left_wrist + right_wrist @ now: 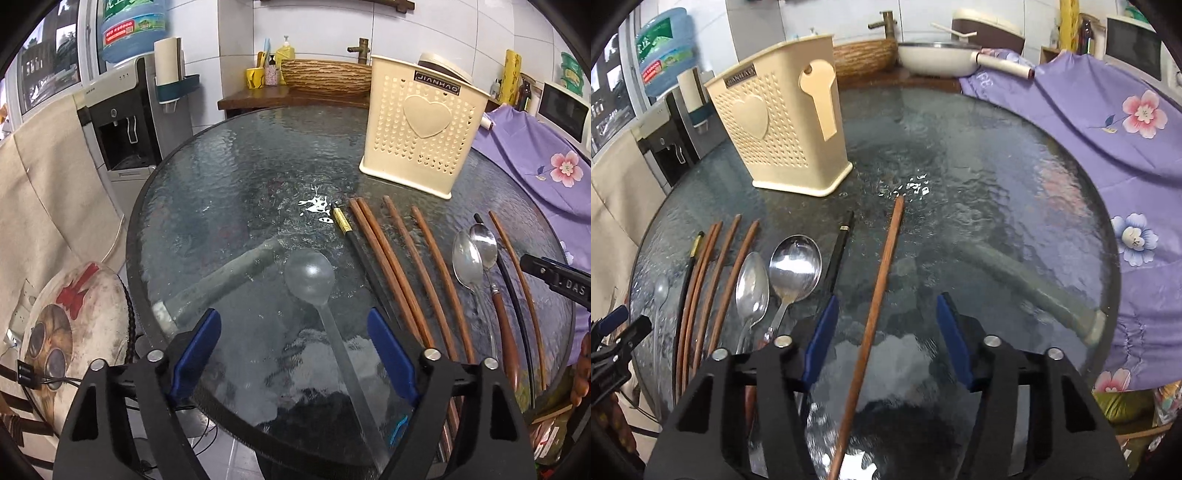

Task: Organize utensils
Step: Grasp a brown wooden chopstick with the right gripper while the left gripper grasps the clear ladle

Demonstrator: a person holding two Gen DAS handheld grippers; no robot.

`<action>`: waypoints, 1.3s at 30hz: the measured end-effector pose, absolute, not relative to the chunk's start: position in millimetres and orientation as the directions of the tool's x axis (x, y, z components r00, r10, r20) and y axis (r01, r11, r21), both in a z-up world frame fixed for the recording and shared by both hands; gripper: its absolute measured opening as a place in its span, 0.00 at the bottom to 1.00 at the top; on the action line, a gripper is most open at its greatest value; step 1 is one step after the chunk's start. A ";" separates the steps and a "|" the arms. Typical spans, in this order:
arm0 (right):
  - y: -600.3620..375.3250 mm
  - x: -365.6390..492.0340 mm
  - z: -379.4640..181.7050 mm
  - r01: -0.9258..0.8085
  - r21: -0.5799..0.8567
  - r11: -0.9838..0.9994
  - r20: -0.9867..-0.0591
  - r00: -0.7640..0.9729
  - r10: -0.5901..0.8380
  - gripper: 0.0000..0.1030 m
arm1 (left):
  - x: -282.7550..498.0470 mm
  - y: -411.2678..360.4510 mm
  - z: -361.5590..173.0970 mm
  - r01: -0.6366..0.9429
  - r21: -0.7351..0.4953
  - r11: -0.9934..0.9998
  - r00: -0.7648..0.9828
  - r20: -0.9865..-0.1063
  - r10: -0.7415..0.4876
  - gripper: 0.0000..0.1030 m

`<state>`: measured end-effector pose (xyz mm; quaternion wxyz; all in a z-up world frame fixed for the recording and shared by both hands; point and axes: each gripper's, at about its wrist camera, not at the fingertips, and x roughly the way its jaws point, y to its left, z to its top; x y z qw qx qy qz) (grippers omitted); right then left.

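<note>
A cream perforated utensil holder (421,125) stands upright at the back of the round glass table (229,177); it also shows in the right wrist view (783,129). A clear plastic spoon (314,284) lies between the fingers of my open left gripper (295,332). Several brown chopsticks (399,266), a black chopstick (354,240) and two metal spoons (476,254) lie in a row to its right. My right gripper (886,325) is open above a single brown chopstick (879,291). The metal spoons (794,266) lie to its left.
A purple flowered cloth (1108,140) covers the table's right side. A water dispenser (125,110) stands left of the table, and a cushioned stool (70,325) is beside it. A wicker basket (325,74) and a pan (938,55) sit on the counter behind.
</note>
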<state>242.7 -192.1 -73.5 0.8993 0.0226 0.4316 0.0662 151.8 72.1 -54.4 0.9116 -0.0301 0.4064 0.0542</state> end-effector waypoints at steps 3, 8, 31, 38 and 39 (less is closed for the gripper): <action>-186.0 251.7 -75.8 -0.105 0.091 0.990 -0.784 0.606 0.136 0.48 | 158.4 71.0 -56.5 -0.128 -0.010 0.992 0.653 -0.754 0.077 0.74; -182.2 261.2 -80.1 -0.104 0.085 0.991 -0.797 0.590 0.130 0.42 | 170.4 68.3 -60.4 -0.140 -0.010 0.990 0.629 -0.773 0.081 0.71; -164.6 288.3 -84.1 -0.128 0.006 0.992 -0.808 0.584 0.080 0.19 | 199.6 62.0 -61.6 -0.147 0.016 0.989 0.569 -0.817 0.097 0.35; -162.6 293.6 -83.6 -0.142 0.001 0.990 -0.809 0.582 0.084 0.09 | 199.0 52.9 -62.5 -0.123 0.022 0.992 0.568 -0.818 0.089 0.35; -162.8 293.9 -83.7 -0.143 0.003 0.990 -0.809 0.582 0.086 0.09 | 199.6 52.1 -62.5 -0.121 0.020 0.992 0.569 -0.818 0.086 0.35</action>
